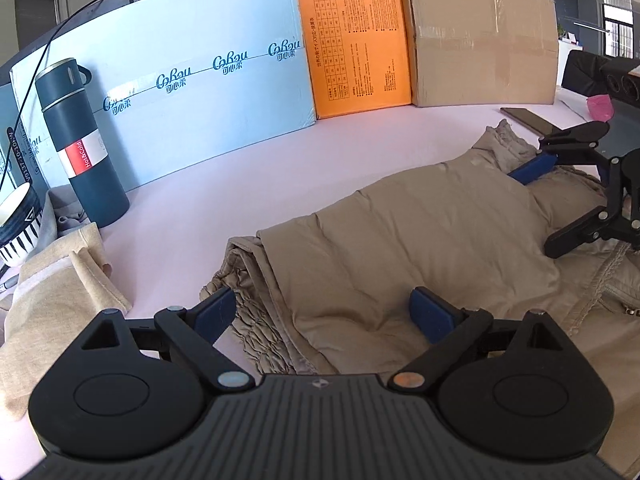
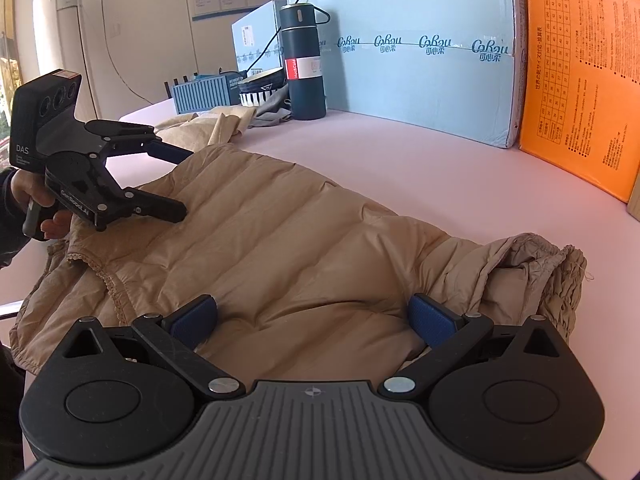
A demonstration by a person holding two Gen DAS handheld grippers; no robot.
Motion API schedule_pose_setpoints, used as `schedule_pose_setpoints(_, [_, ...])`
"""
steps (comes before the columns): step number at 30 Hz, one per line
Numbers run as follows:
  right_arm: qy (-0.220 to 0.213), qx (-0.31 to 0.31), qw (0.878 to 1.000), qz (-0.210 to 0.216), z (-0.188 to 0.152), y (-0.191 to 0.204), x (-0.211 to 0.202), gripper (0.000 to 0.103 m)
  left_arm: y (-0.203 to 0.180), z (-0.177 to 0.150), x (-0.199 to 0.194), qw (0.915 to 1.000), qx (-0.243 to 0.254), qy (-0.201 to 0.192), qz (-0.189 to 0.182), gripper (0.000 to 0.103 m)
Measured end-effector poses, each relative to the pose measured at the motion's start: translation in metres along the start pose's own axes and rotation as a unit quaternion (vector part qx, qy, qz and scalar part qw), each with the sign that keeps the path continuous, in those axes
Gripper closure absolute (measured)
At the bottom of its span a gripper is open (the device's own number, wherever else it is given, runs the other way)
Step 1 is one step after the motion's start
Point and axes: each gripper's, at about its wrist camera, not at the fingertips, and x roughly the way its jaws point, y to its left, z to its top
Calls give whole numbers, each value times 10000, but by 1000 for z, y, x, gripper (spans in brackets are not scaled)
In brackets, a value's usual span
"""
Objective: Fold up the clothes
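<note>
A tan quilted jacket (image 1: 420, 232) lies partly folded on the pale pink table (image 1: 248, 184); it also shows in the right wrist view (image 2: 280, 232). My left gripper (image 1: 324, 312) is open, its blue pads straddling the jacket's near edge by the ruffled hem. It appears in the right wrist view (image 2: 176, 184) at the left, open over the jacket. My right gripper (image 2: 316, 320) is open, with the jacket between its pads. It appears in the left wrist view (image 1: 544, 204) at the right, open over the jacket's far end.
A dark teal flask (image 1: 80, 140) stands at the left by a striped bowl (image 1: 16, 220) and a beige cloth (image 1: 56, 304). Blue (image 1: 192, 80), orange (image 1: 356, 40) and brown (image 1: 480, 40) boxes line the back. A dark tablet (image 1: 528, 118) lies at the far right.
</note>
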Motion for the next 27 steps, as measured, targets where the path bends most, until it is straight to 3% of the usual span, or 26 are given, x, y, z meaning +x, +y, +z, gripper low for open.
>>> schedule_pose_setpoints(17, [-47, -28, 10000, -7, 1, -2, -1, 0, -14, -11, -27, 9974, 254, -7, 674, 9])
schedule_pose_setpoints(27, [0, -359, 9985, -424, 3, 14, -4, 0, -12, -10, -43, 9957, 218, -78, 892, 9])
